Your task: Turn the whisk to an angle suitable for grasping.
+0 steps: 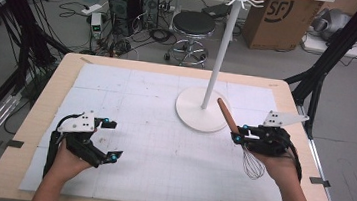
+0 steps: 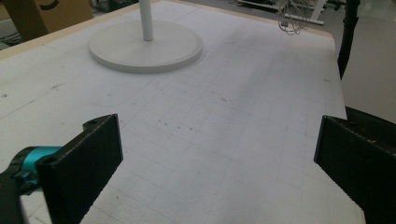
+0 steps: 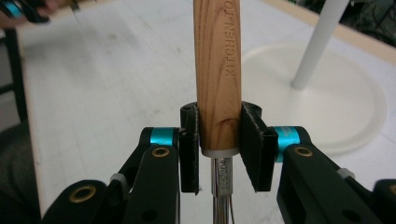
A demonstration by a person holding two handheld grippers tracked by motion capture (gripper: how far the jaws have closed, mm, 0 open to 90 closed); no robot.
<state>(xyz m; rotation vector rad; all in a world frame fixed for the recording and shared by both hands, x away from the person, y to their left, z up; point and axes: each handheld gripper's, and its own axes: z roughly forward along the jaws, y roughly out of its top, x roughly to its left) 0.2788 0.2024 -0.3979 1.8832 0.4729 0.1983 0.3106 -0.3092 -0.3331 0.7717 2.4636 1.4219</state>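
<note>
Table [image 1: 39, 116]: pale wood rim, rounded corners, topped with a white mat [image 1: 161, 154] ruled in a faint grid and lightly scuffed. Whisk [image 1: 242, 142]: smooth round wooden handle with visible grain, metal ferrule and thin wire loops; it sits at the right side of the table, tilted, handle up and toward the far left, wires hanging near the mat. In the right gripper view the handle [image 3: 217, 70] carries stamped writing reading "KITCHEN TO", cut off by the frame edge. Right gripper [image 1: 241, 133]: matte black with turquoise pins, grey 3-cornered plate on top, jaws closed narrow on the lower end of the handle just above the ferrule. Left gripper [image 1: 110, 139]: same build, at the near left over the mat, jaws spread wide with nothing between them. Stand [image 1: 200, 110]: white, flat round disc base, slim straight pole, spoked hook crown at top; it stands far of centre, just beside the whisk handle's tip. Box [image 1: 280, 18]: brown cardboard on the floor beyond, printed "SF".
</note>
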